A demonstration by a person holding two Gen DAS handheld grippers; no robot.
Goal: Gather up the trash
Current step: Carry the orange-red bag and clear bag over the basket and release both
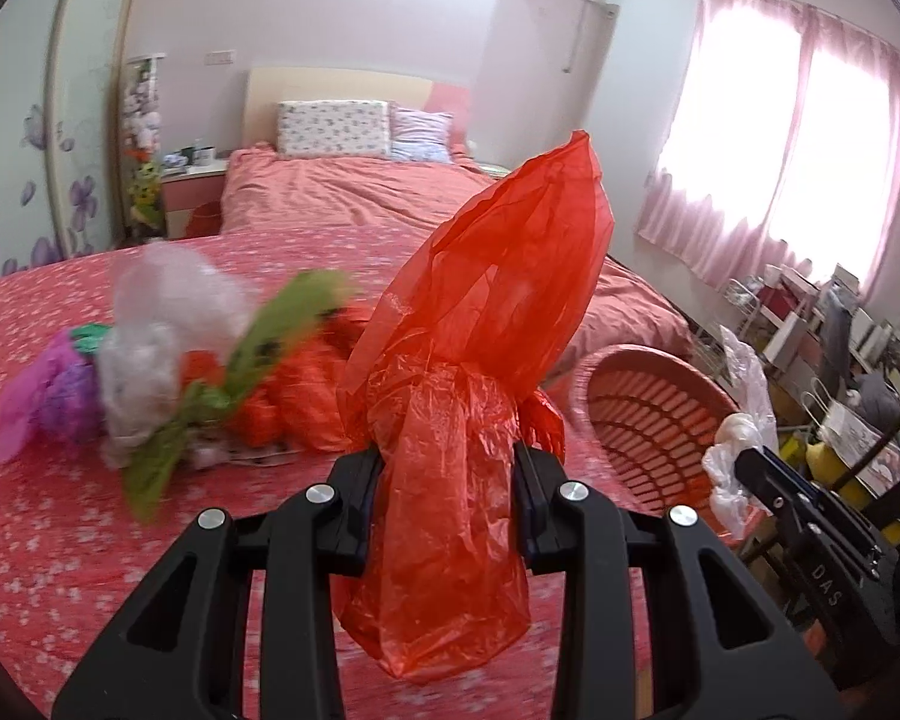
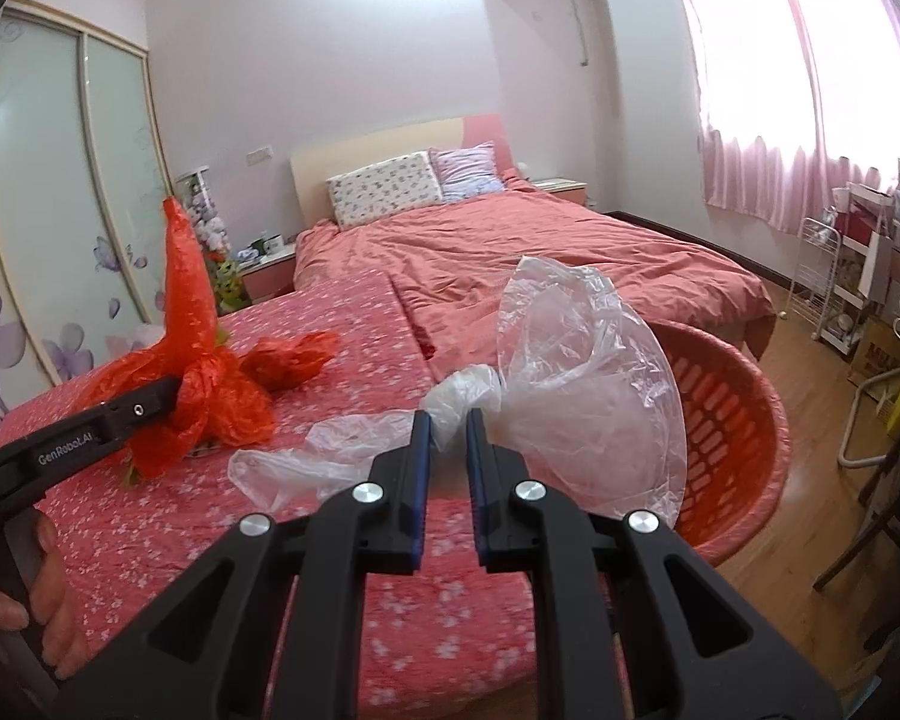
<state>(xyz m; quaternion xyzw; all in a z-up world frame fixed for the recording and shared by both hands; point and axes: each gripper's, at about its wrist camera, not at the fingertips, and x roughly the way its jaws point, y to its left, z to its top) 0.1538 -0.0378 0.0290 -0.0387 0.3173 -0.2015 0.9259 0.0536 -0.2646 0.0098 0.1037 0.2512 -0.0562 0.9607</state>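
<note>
Clearly both grippers are loaded for one trip to the orange basket (image 2: pixel 744 420), the slotted tub that stands at the bed's edge and serves as the collection point. The left gripper (image 1: pixel 447 480) has its jaws drawn in on the bunched middle of a red plastic bag (image 1: pixel 480 324), pinched at the waist so that the loose top stands up and the bottom hangs below the fingers, which keeps a flimsy thing from slipping. The right gripper (image 2: pixel 450 426) holds a clear plastic bag (image 2: pixel 576 384) the same way, jaws narrow on its twisted neck, with the ballooned part already hanging over the basket's near rim and a loose tail trailing away from it; I judge that this bag is the nearer to being dropped. The red bag sits further from the basket, to its left in the left wrist view. More trash is not yet collected: a heap of crumpled bags (image 1: pixel 168 372), purple, whitish, green and orange, lies on the bedspread well to the left of the basket, blurred in that view. The surface is a pink bedspread (image 2: pixel 342 546) sprinkled with small white flowers, soft and uneven, so pieces lie slack on it. Beyond the basket stretches a bed with a salmon quilt (image 2: pixel 546 252) and two pillows; pink curtains (image 2: pixel 810 138) glow to the basket's right, above a wooden floor (image 2: pixel 810 396) with cluttered racks.
</note>
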